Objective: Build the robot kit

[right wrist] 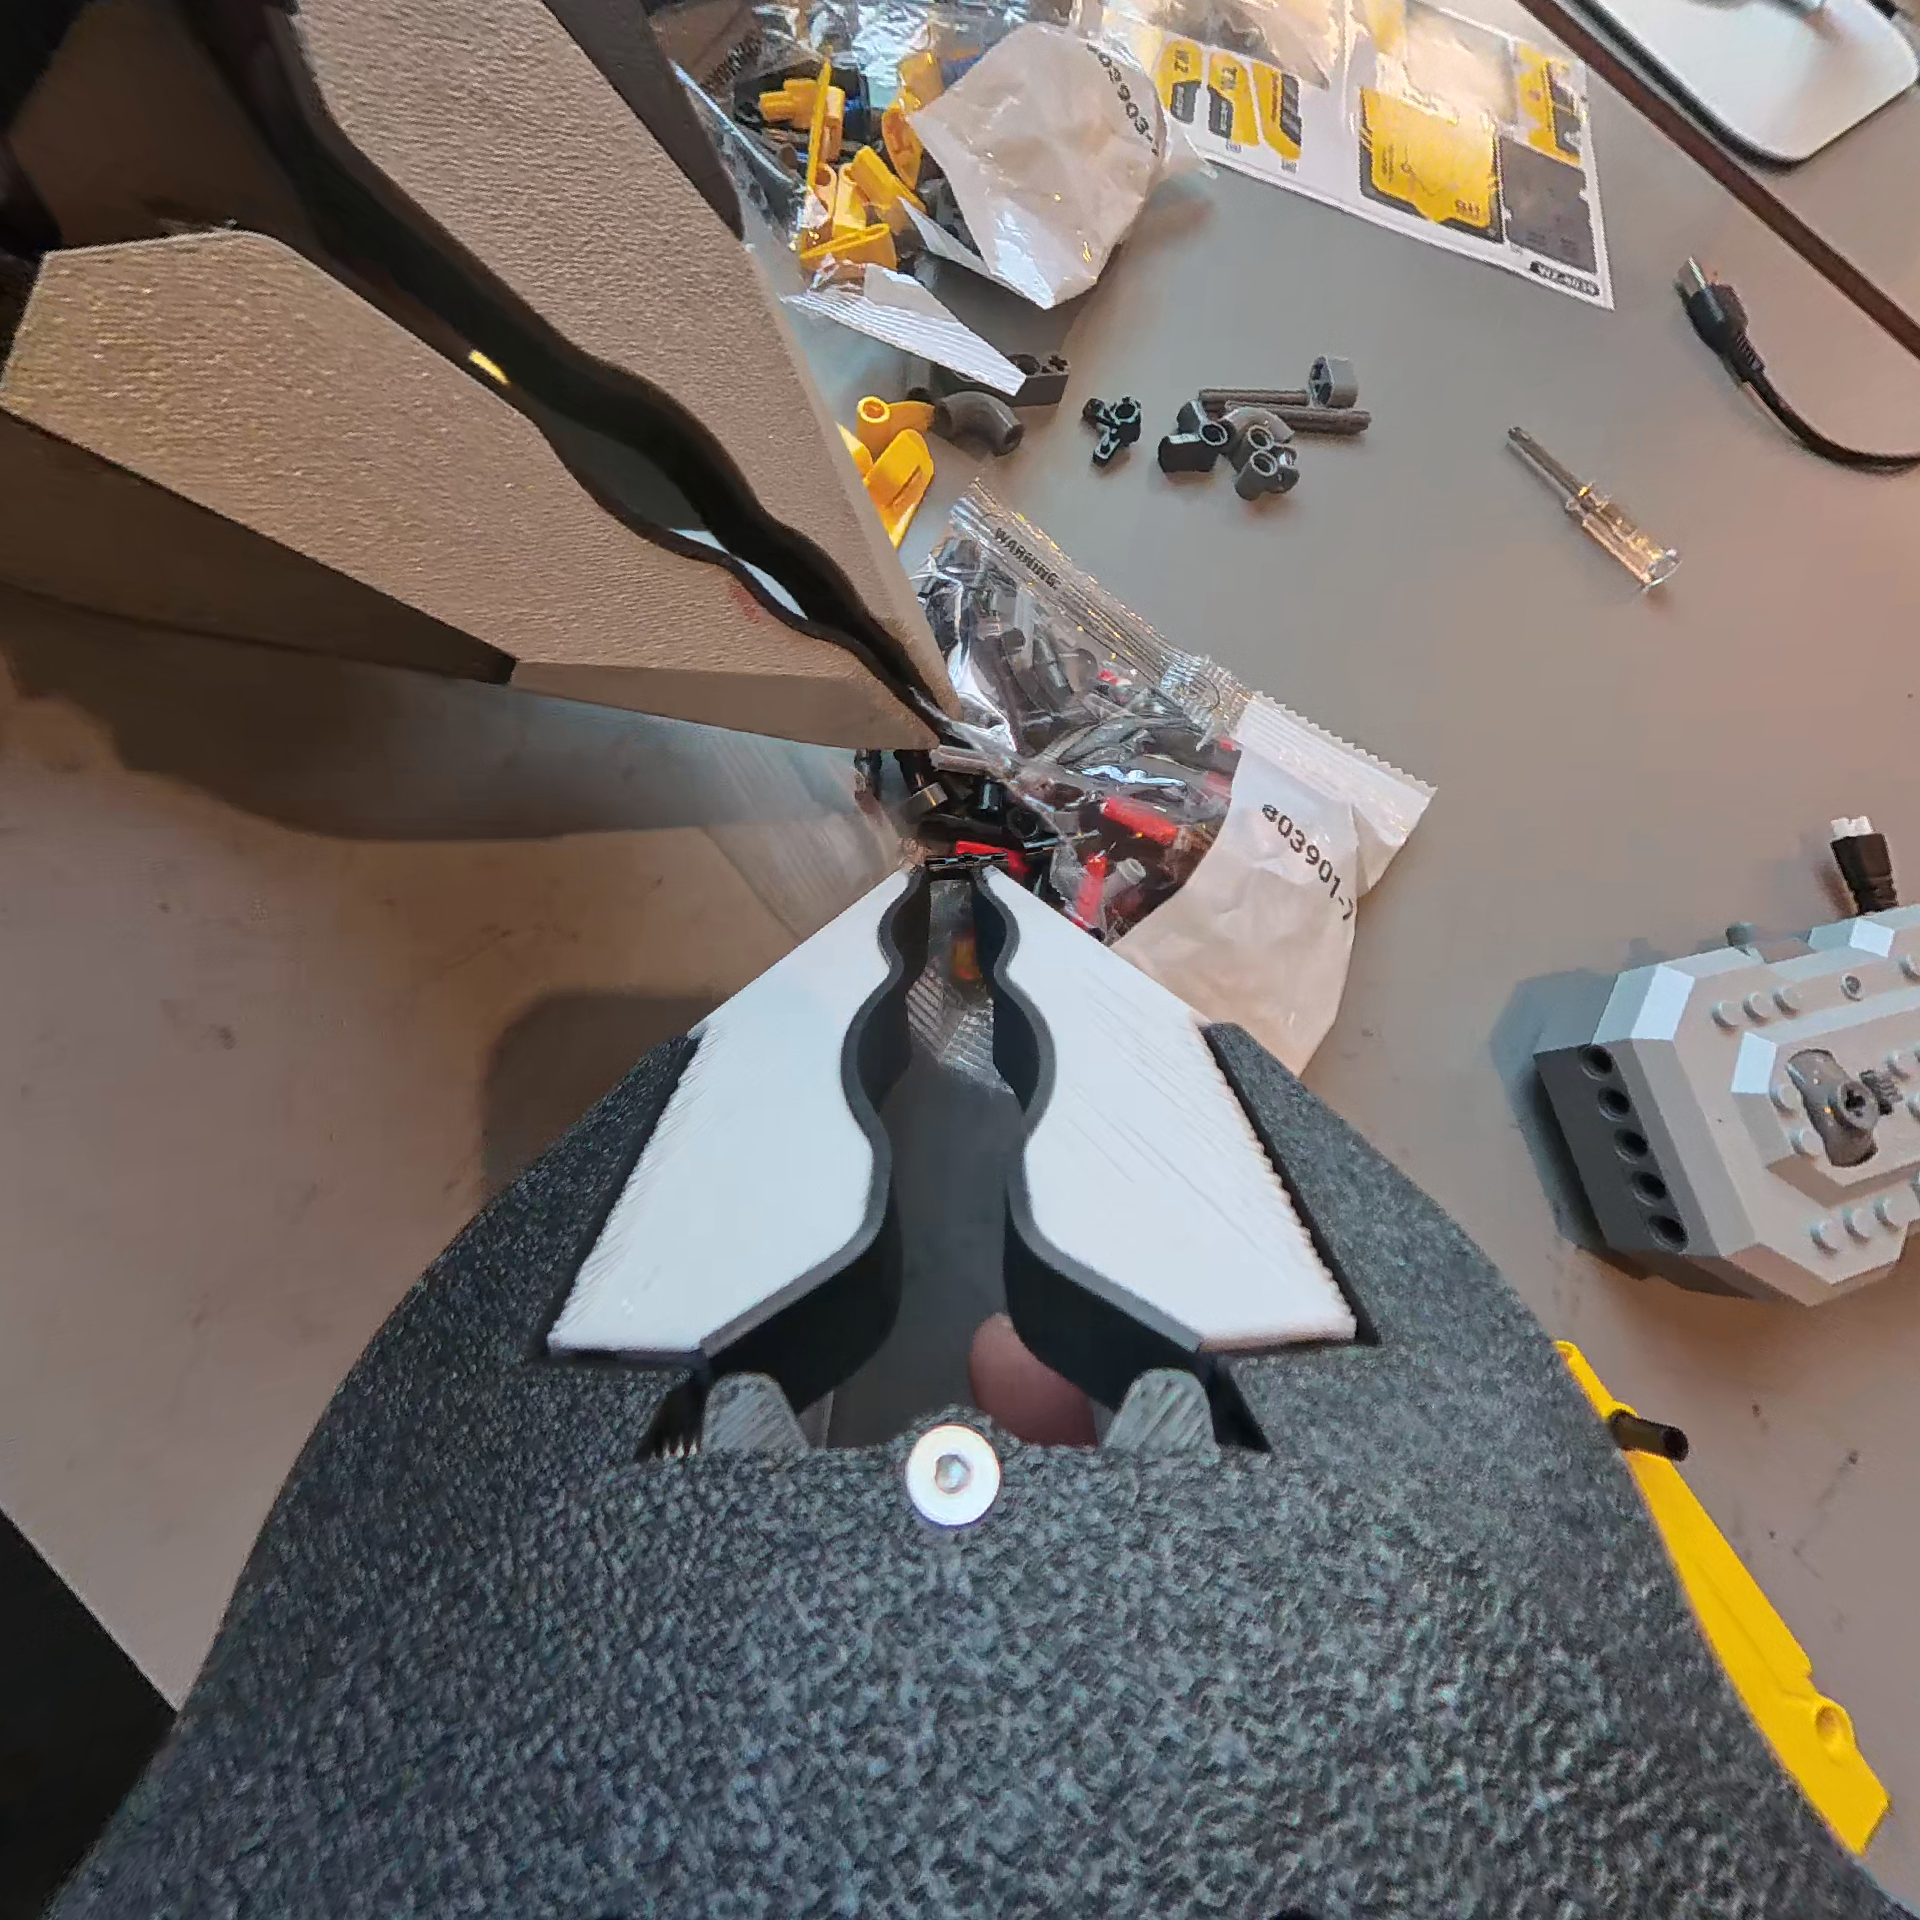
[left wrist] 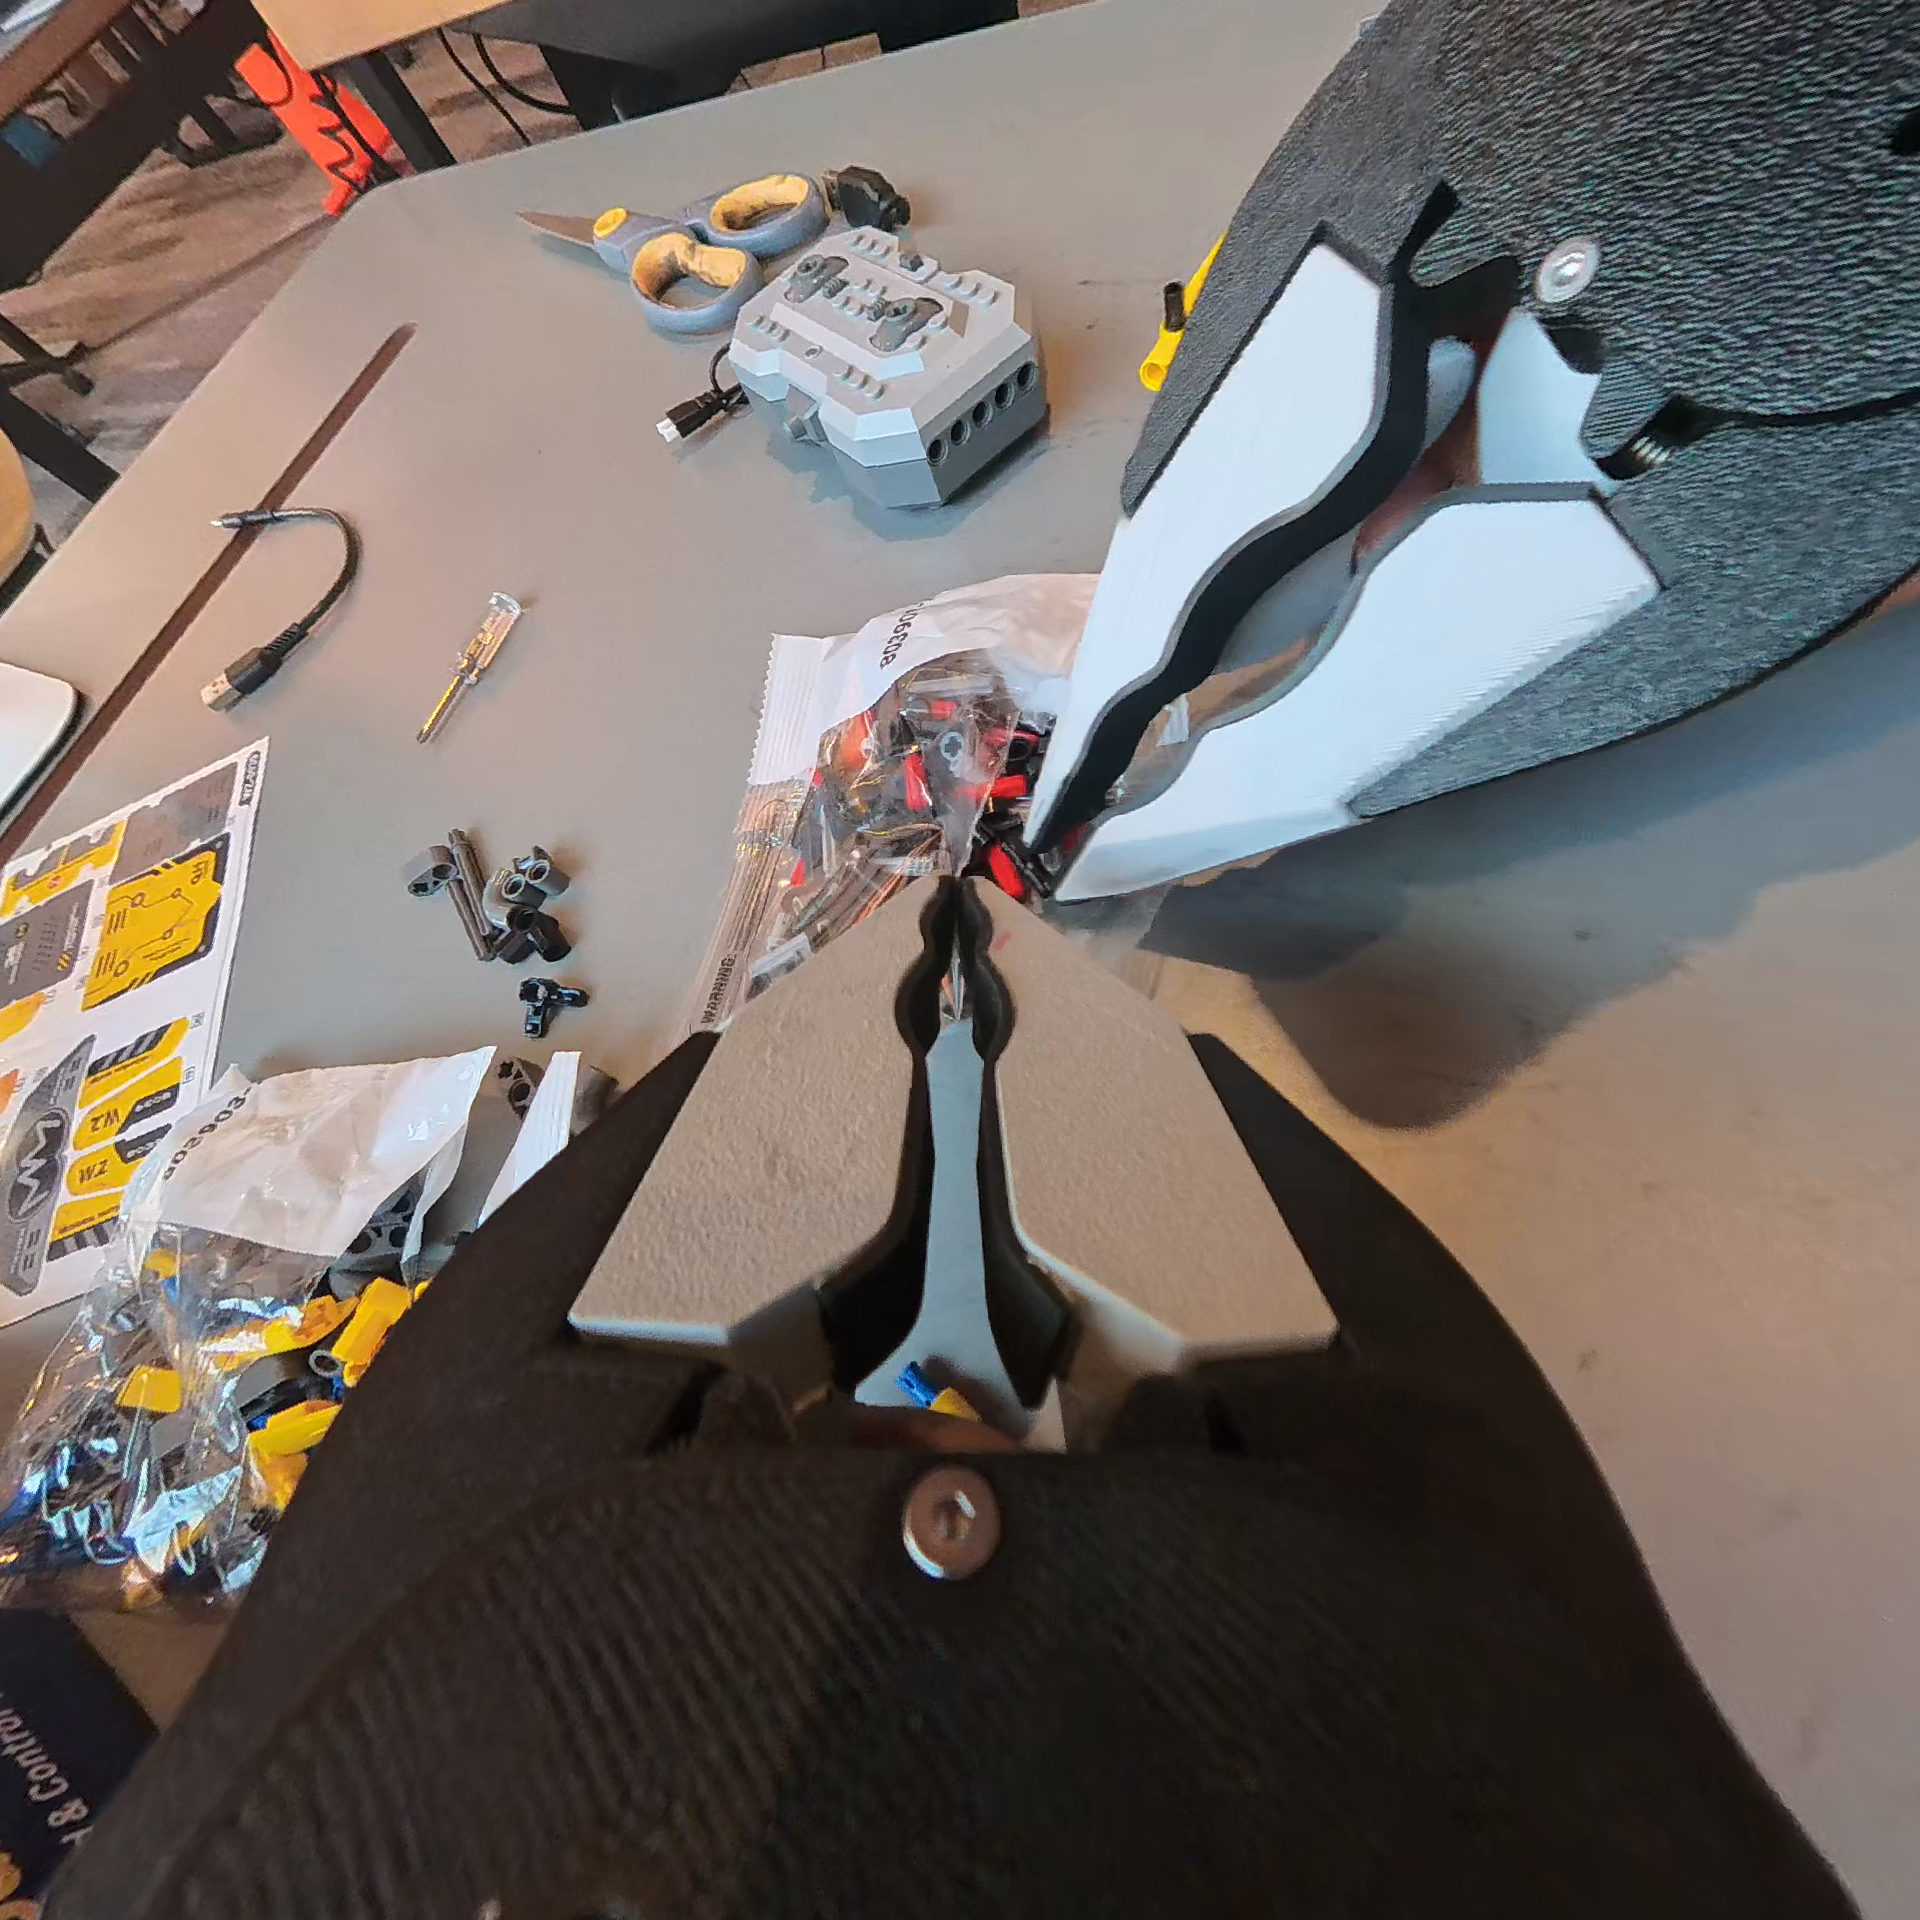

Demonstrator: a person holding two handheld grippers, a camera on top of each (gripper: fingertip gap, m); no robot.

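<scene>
A clear plastic bag of small red and black parts (left wrist: 883, 769) lies on the grey table (left wrist: 623, 582). My left gripper (left wrist: 951, 899), with grey fingers, is shut on the bag's near edge. My right gripper (right wrist: 951, 871), with white fingers, is closed on the same bag (right wrist: 1143, 748) at its torn side; a small black piece lies across its tips and crinkled plastic shows between its fingers. Each gripper shows in the other's view: the right one (left wrist: 1044, 868) comes in from the upper right, the left one (right wrist: 935, 743) from the upper left. Their tips are very close together.
A grey battery box (left wrist: 894, 364) with a cable, scissors (left wrist: 696, 244), a small screwdriver (left wrist: 468, 665), a USB cable (left wrist: 281, 613) and loose dark grey parts (left wrist: 499, 894) lie behind the bag. A sticker sheet (left wrist: 114, 935) and an opened bag of yellow parts (left wrist: 208, 1299) lie left. A yellow beam (right wrist: 1714, 1662) lies under my right gripper. The tips of both grippers are at nearly the same place.
</scene>
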